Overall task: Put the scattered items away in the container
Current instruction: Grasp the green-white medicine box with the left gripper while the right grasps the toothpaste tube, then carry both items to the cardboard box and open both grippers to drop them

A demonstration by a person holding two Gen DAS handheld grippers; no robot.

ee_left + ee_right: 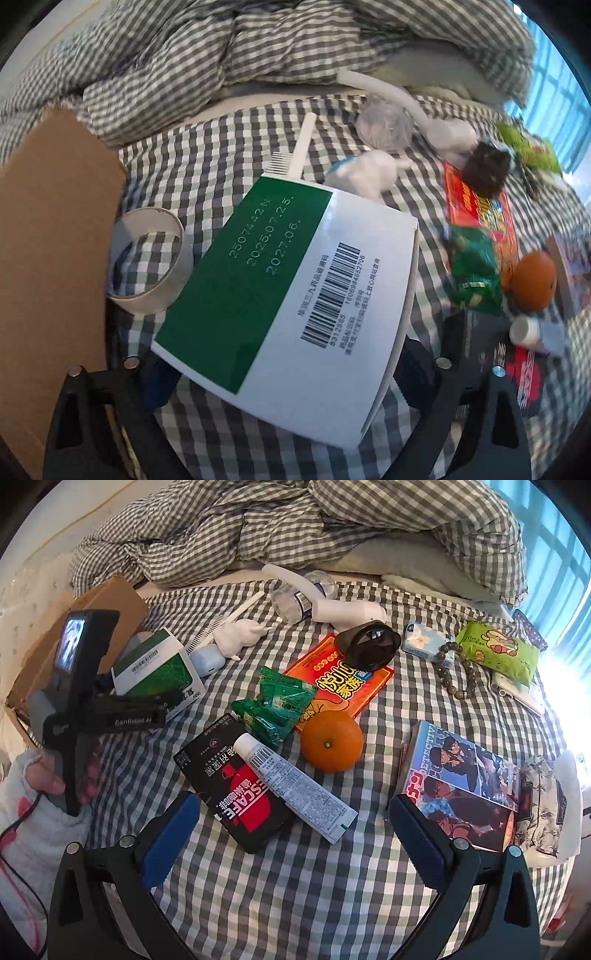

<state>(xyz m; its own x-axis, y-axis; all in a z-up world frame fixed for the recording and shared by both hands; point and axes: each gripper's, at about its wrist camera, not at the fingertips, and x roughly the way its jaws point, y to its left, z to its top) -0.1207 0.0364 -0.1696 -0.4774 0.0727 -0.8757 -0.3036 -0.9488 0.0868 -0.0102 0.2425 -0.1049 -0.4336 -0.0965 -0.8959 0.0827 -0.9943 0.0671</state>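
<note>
While both claws hang tilted down over it, I see a bed (295, 904) in a grey-and-white checked sheet, a crumpled quilt (229, 528) of the same check heaped at the far end and a bright window (565, 554) on the right. Loose things lie all over the sheet: an orange (331, 740), a white tube (295, 786) lying across a black-and-red coffee box (243, 812), a box with a comic cover (465, 782), a white comb (295, 147) and a tape roll (147, 266). At the left edge stands the brown carton (55, 221), its flap raised. Just beside it, touching the tape roll on the carton side, is the green-and-white medicine box (284, 295), which sits between the fingers of the left claw (288, 369). Its broad printed face is turned up toward my camera, the green half toward the carton and the white barcode half away from it. It lies skew to the fingers, and its printed lines run from lower left to upper right; the lens bends it too much for me to call the long axis surely. Whether the pads are pressing on it I cannot tell, since the box hides their faces. My right claw (295, 834) is spread wide with nothing between its blue pads (166, 834), above bare sheet near the tube. A fuzzy white sleeve (33, 830) shows behind the left claw.
</note>
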